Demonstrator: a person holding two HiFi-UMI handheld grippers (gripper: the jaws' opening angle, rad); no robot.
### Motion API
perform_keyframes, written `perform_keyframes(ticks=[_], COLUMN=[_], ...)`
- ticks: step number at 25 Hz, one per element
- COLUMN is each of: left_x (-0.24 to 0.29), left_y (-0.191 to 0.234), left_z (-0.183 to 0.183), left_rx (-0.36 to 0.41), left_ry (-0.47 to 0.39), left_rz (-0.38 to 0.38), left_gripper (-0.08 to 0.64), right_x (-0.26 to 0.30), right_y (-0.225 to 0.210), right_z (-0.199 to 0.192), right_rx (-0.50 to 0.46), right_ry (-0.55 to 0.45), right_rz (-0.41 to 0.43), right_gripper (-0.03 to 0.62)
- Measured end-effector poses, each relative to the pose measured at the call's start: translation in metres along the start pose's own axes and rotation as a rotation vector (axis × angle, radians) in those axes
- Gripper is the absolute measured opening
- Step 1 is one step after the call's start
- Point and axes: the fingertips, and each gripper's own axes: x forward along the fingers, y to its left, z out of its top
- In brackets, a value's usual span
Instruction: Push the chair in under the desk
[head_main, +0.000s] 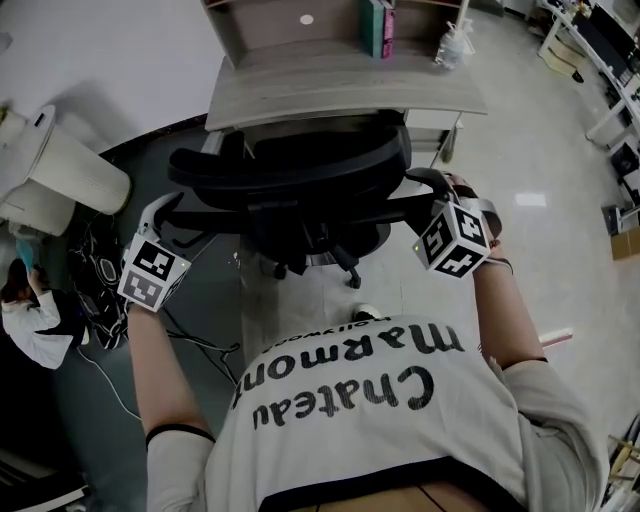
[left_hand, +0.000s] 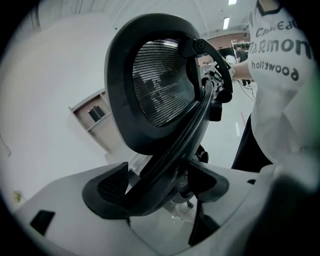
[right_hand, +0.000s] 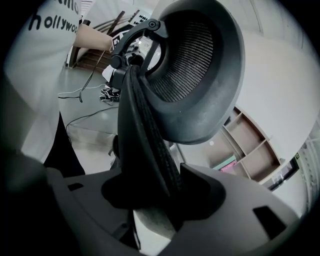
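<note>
A black mesh office chair (head_main: 290, 165) stands with its backrest toward me. Its seat is partly under the grey wooden desk (head_main: 340, 85). My left gripper (head_main: 172, 207) is at the backrest's left edge and my right gripper (head_main: 432, 187) at its right edge. In the left gripper view the backrest (left_hand: 155, 85) frame runs between the pads (left_hand: 107, 187) of the left gripper (left_hand: 157, 187), which is shut on it. In the right gripper view the frame of the backrest (right_hand: 195, 75) fills the gap of the right gripper (right_hand: 160, 192), also shut on it.
A white bin (head_main: 60, 165) stands left of the desk, with cables (head_main: 100, 270) on the dark floor beside it. A person (head_main: 30, 310) crouches at the far left. Books (head_main: 378, 28) and a plastic bag (head_main: 452, 42) sit on the desk. The chair's castors (head_main: 320, 265) are just ahead of my feet.
</note>
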Motion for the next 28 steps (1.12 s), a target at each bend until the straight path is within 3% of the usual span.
perform_keyframes(ticks=[6,14,19,22,25,28], left_x=[0.004,0.004,0.003,0.001,0.001,-0.001], left_y=[0.004,0.007,0.004,0.003,0.004,0.007], left_z=[-0.001,-0.001,-0.001,-0.001,0.0,0.0], left_rx=[0.01,-0.001,0.002,0.001,0.006,0.018], left_ry=[0.007,0.027,0.002,-0.008,-0.037,-0.074], left_rz=[-0.033,-0.014,0.019,0.034,0.055,0.076], left_gripper=[0.364,0.365,0.367,0.367,0.367,0.367], right_x=[0.002,0.002,-0.007,-0.023,-0.05,-0.095], right_y=[0.003,0.001,0.0,-0.002,-0.002,-0.022], right_z=[0.003,0.005,0.005,0.008,0.017,0.042], right_rx=[0.002,0.005,0.054,0.109,0.268,0.609], right_ry=[-0.03,-0.029,-0.076,-0.116,-0.222,-0.54], right_rz=[0.019,0.034,0.006,0.034,0.114,0.199], right_gripper=[0.221,0.224,0.281,0.342,0.342,0.337])
